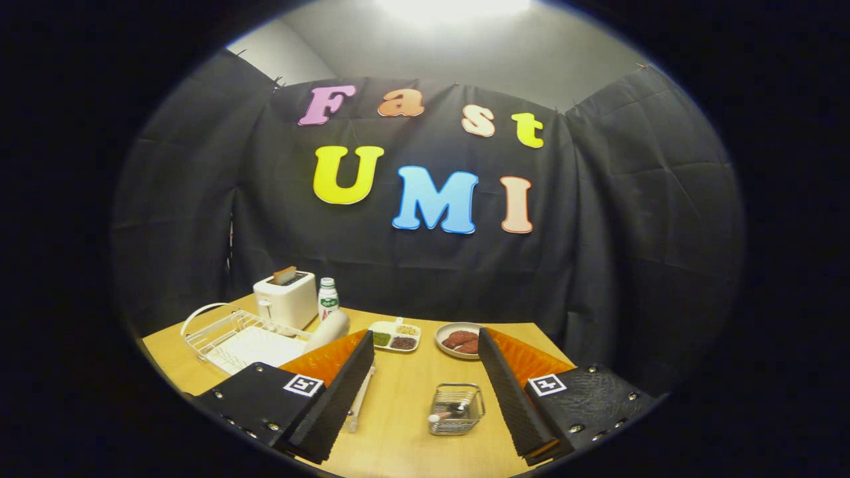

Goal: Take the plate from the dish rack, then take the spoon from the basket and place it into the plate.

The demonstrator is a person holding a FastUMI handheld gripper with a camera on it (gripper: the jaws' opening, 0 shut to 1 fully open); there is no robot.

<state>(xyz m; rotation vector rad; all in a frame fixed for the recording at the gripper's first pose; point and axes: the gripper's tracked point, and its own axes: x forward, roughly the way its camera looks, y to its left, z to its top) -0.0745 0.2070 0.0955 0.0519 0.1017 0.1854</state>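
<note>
Gripper [425, 345] fingers spread wide, released, grasping nothing, raised over near edge of tabletop [398, 425]. Wire basket [456, 409] stands between fingers, spoon [446, 415] lying inside. White dish rack [232, 335] near left edge, beyond left finger; plate [255, 345] appears to lie flat in it, outline unclear. Toaster [287, 299] and bottle [327, 297] at far left corner. Divided tray [396, 336] and dish of reddish food [458, 340] along far edge.

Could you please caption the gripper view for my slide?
Open gripper above table, basket between its fingers, dish rack beyond.
</note>
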